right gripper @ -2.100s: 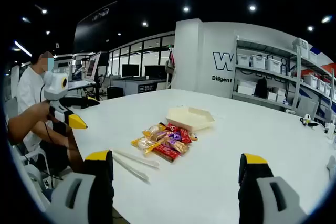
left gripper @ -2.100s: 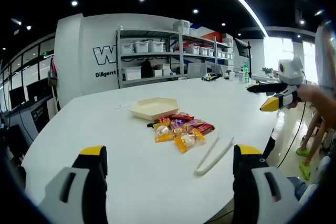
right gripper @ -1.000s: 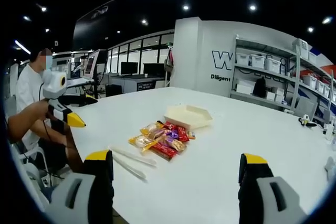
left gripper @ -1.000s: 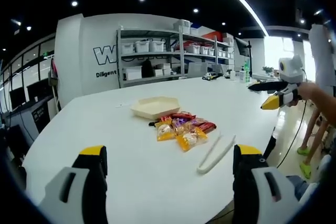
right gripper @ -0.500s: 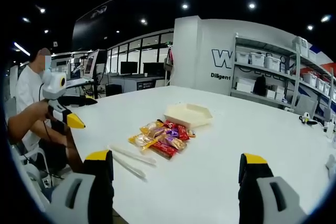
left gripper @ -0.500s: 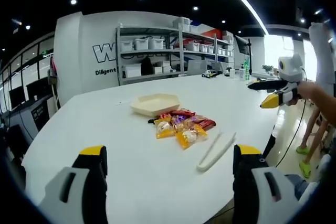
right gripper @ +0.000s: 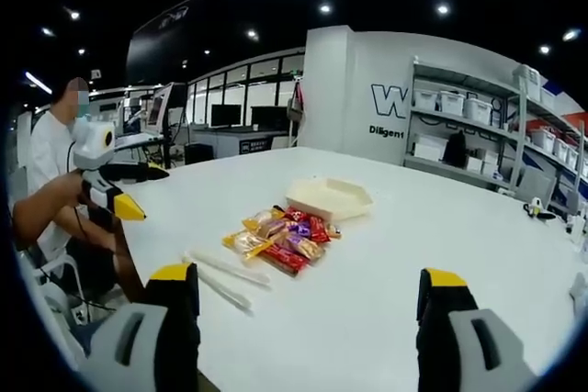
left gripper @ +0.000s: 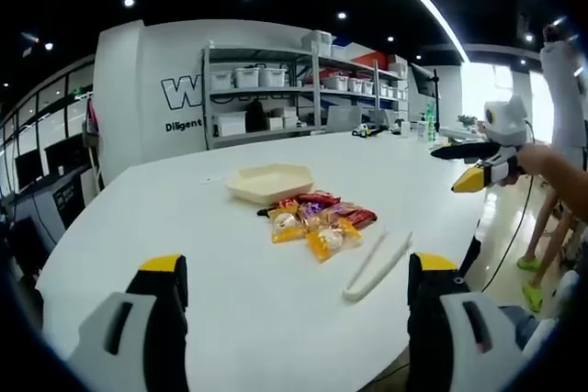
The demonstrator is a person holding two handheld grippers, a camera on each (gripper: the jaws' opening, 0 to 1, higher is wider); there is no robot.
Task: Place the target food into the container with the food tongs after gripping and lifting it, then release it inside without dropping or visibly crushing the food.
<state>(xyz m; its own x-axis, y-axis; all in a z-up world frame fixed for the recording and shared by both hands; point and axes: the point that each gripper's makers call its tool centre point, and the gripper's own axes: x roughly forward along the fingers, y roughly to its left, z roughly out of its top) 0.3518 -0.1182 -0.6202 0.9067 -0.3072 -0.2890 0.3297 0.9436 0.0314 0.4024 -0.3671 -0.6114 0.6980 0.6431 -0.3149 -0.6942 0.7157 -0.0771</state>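
**Still apart: tray bare, snacks heaped beside it**

Centrally on the white desk (left gripper: pixel 184 254) sits a shallow cream hexagonal tray (left gripper: pixel 270 183), and nothing lies inside it. Just in front of the tray, touching or nearly touching its near edge, is a small heap of wrapped snacks (left gripper: pixel 317 221): red, orange, yellow and purple packets piled loosely together. Beside the heap, nearer the desk edge, lie the white food tongs (left gripper: pixel 377 265), flat on the surface with their two arms slightly spread.

Seen from the right gripper view, the tray (right gripper: pixel 329 197) again looks bare, the snacks (right gripper: pixel 280 234) sit close before it, and the food tongs (right gripper: pixel 220 277) rest off to the side of the pile.

Each gripper hangs above the near part of the desk, clear of everything. On the left gripper (left gripper: pixel 294 286) the tongs stand wide apart and hold nothing; the right gripper (right gripper: pixel 308 291) is likewise spread wide with nothing between its tongs. A person's hand (left gripper: pixel 551 167) carries the right gripper well to the side of the desk

Background shelves (left gripper: pixel 276 98) carry white bins whose contents cannot be made out
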